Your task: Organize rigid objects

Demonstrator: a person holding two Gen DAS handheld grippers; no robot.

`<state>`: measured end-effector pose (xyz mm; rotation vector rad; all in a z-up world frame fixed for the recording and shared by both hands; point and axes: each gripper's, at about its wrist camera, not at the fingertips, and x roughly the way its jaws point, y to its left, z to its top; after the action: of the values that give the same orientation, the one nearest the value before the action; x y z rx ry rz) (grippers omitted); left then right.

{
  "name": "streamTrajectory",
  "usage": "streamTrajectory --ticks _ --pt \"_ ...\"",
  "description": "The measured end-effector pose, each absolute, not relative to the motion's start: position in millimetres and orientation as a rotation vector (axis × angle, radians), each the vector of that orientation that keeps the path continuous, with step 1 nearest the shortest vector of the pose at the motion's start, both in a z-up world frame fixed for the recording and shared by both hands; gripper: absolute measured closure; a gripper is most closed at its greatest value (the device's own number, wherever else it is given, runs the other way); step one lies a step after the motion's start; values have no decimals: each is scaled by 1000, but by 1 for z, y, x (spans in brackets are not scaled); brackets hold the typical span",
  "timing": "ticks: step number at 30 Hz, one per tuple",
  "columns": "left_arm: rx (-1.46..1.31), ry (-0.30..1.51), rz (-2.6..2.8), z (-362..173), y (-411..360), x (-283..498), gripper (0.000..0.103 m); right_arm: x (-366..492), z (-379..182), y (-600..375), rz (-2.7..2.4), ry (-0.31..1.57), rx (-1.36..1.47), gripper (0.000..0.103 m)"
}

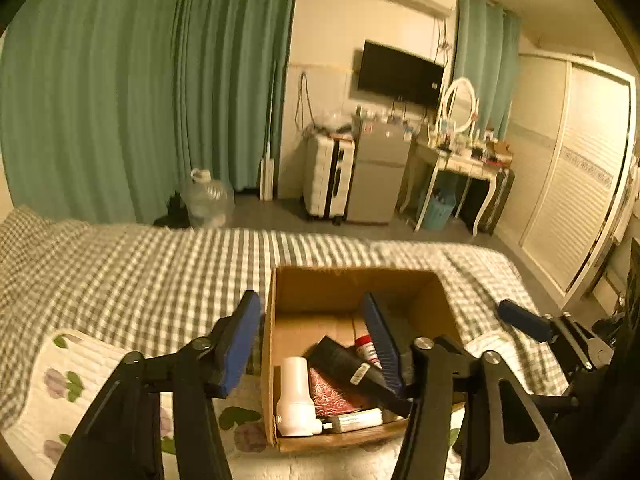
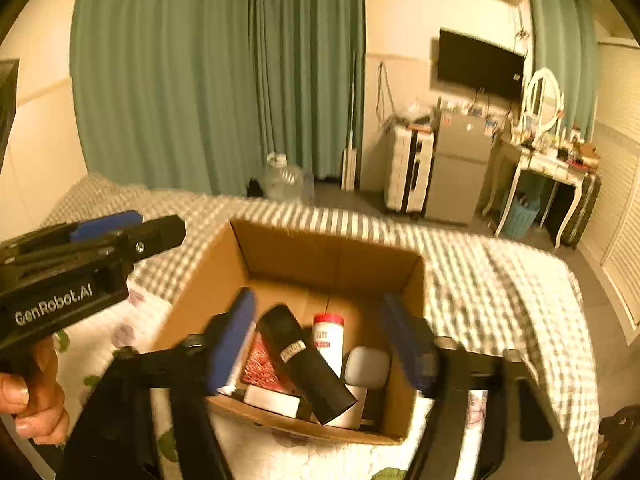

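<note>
Cardboard box [image 1: 352,288] on bed [image 1: 140,280], holding black tube [image 2: 304,364], white bottle [image 1: 294,396], red-capped bottle [image 2: 329,340]. Left gripper [image 1: 316,336] and right gripper [image 2: 320,340] above it, fingers wide apart, empty.

Bed [image 1: 160,280] w/ checked cover: cardboard box [image 1: 352,284], floral quilt [image 1: 72,380] on top.

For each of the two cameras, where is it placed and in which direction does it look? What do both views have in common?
Left wrist: rides the left gripper, looking down its open blue fingers into the cardboard box; the right gripper enters at right.
Right wrist: rides the right gripper, open above the same box; the left gripper and the hand show at left.
Shared: the box, black tube, checkered bed, curtains, television.
</note>
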<state>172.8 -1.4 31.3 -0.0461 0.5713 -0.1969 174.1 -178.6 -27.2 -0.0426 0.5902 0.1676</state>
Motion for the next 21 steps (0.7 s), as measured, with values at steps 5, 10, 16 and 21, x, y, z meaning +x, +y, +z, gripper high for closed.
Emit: streamTrajectory --ticks 5,10,16,21 --pt "-71 516 -210 69 10 139 40 136 20 -174 129 503 -47 10" --pt "-84 434 -191 106 23 99 38 88 60 -165 93 420 -96 1" --pt "-83 337 -176 140 34 47 38 33 109 -158 98 308 -79 0" --pt "-87 300 -169 151 46 12 38 -4 134 -154 96 264 -80 0"
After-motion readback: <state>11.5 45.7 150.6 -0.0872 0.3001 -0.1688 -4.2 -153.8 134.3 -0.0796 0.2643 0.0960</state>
